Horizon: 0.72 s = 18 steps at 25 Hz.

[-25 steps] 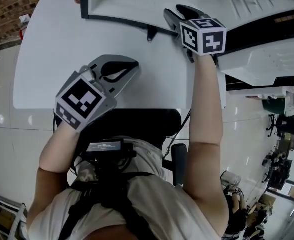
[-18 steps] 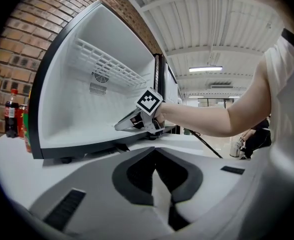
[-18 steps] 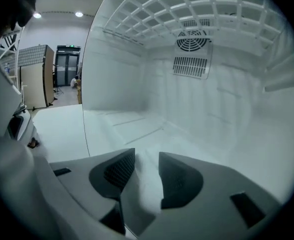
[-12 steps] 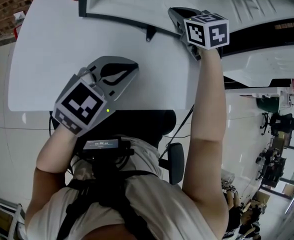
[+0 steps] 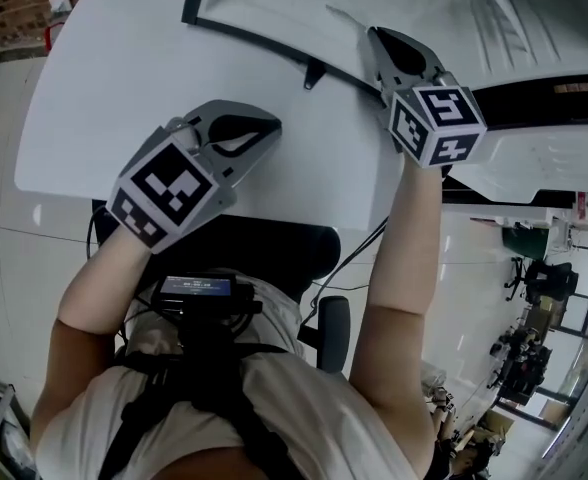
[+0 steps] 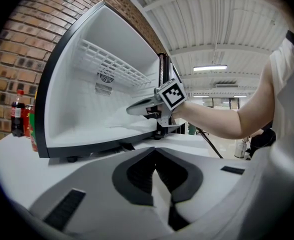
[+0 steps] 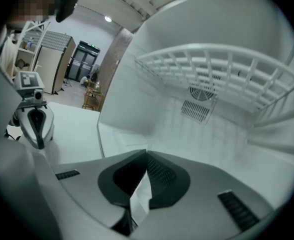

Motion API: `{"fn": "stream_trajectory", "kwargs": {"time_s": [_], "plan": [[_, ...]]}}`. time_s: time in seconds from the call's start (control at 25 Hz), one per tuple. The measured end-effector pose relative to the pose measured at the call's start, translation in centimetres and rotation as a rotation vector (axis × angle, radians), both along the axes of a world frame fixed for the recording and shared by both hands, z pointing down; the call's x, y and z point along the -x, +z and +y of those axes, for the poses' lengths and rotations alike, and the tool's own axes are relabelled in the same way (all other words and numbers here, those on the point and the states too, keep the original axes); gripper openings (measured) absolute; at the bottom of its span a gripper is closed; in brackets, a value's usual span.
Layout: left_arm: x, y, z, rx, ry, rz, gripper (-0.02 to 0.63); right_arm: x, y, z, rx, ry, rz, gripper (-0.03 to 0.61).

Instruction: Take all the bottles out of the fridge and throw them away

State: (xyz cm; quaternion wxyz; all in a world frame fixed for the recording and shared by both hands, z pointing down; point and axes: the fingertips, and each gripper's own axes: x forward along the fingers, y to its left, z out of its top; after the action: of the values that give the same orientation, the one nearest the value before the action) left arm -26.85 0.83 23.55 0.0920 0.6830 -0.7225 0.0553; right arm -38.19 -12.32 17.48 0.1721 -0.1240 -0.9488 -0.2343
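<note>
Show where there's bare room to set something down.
Bare: the white table between the fridge and the left tool; also the fridge floor. Crowded: bottles beside the fridge's outer wall, right tool at its opening.

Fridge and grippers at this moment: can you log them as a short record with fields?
fridge: open, standing on the table; no bottle visible inside, only a wire shelf
bottles: upright on the table outside the fridge, beside its outer wall
left gripper: shut, empty, above the table in front of the fridge
right gripper: reaching into the fridge; jaws have just closed, nothing between them
</note>
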Motion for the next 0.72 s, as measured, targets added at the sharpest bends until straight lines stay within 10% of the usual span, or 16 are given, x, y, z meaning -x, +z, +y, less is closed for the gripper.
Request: {"fn": "stream_trajectory", "kwargs": {"time_s": [0.72], "plan": [[-1.8,0.9,-2.3,-0.061,0.040,-0.030,0.011,-14.2,-6.5,1.7,0.178,-0.159,-0.368,0.006]]}}
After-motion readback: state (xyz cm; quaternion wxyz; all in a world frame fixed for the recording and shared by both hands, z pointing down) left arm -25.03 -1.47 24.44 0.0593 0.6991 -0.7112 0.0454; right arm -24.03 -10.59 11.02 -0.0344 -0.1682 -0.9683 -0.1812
